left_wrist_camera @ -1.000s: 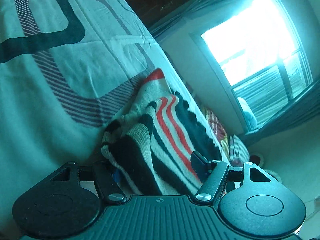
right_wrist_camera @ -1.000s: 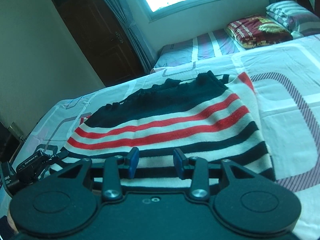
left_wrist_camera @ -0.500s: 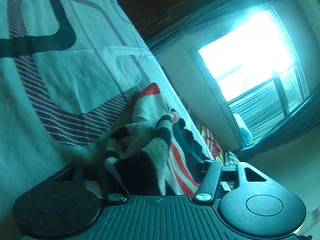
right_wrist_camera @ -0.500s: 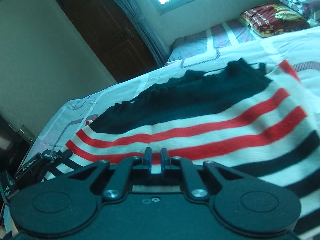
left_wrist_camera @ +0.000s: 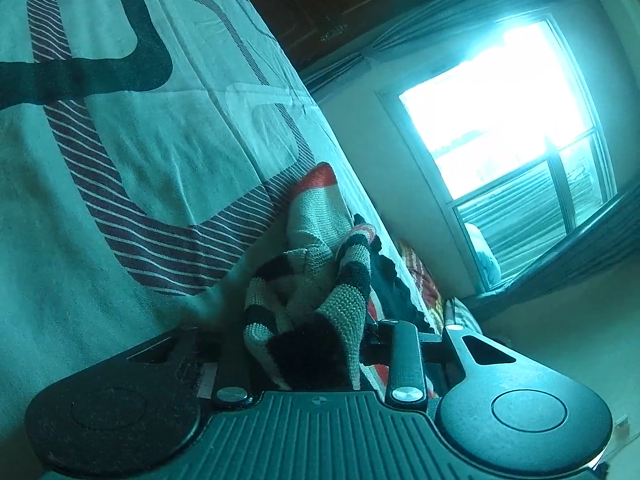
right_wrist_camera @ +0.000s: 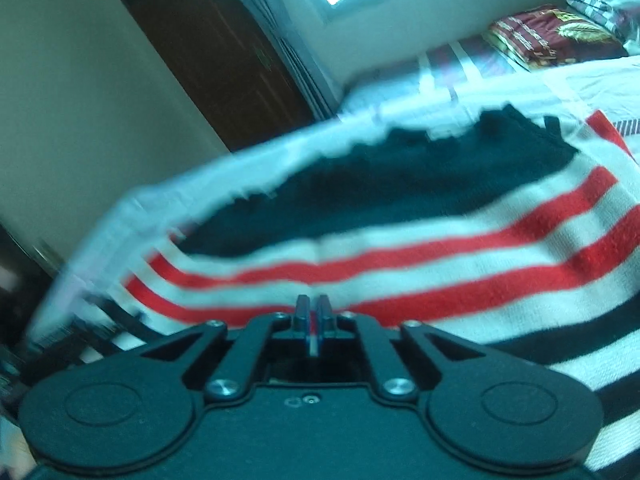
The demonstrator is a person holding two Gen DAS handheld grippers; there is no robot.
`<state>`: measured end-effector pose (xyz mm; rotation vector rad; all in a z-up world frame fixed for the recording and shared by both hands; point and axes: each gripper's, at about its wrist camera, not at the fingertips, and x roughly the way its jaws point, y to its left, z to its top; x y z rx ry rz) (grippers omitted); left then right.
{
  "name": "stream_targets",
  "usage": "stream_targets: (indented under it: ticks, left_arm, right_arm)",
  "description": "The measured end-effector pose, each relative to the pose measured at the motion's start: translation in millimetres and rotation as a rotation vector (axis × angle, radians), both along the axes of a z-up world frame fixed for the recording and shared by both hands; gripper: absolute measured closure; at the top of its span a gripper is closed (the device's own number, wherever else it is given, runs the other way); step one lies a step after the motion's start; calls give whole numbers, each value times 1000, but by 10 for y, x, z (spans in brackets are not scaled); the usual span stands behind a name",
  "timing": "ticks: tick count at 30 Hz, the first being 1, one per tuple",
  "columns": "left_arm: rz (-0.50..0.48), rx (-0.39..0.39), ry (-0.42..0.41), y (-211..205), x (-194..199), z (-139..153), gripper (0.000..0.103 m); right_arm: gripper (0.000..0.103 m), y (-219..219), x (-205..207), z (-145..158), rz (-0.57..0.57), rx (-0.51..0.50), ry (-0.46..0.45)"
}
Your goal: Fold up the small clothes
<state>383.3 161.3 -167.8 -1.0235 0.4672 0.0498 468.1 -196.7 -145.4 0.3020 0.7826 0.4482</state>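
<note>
A knitted sweater [left_wrist_camera: 312,264] with black, white and red stripes lies on the patterned bed sheet [left_wrist_camera: 160,152]. In the left wrist view its near part is bunched up between my left gripper's [left_wrist_camera: 308,344] jaws, which are closing and squeezing it; the left finger is hidden behind the cloth. In the right wrist view the sweater [right_wrist_camera: 440,248] spreads flat ahead. My right gripper [right_wrist_camera: 313,308] is shut low over its near edge, with a thin sliver of red and white knit pinched between the pads.
A bright window [left_wrist_camera: 500,112] and curtains stand beyond the bed. A brown door [right_wrist_camera: 208,48] is at the back left. A second bed [right_wrist_camera: 460,60] holds a folded maroon blanket [right_wrist_camera: 548,36] and a striped pillow [right_wrist_camera: 600,0].
My left jaws have narrowed and gathered the flat sweater into a bunch. My right gripper has dropped closer to the sweater and gone from open to shut on its edge.
</note>
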Motion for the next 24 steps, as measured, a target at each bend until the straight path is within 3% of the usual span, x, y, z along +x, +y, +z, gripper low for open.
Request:
stream_targets:
  ticks: [6,11,18,24]
  left_arm:
    - [-22,9,-24,10,-65,70,78]
    - [-79,91,-71,-62,-21,363,80]
    - [-251,251,-154,-461,233,989,81]
    - [-423,361,-199,-1126,544,1431,81]
  right_arm:
    - [103,25,7,-23,15,-37,-8]
    - [103,-29,24,-47,-3,-4,17]
    - [103,-108,54,-71,-18,58,47]
    - [103,-194,69,-105,-34,125,71]
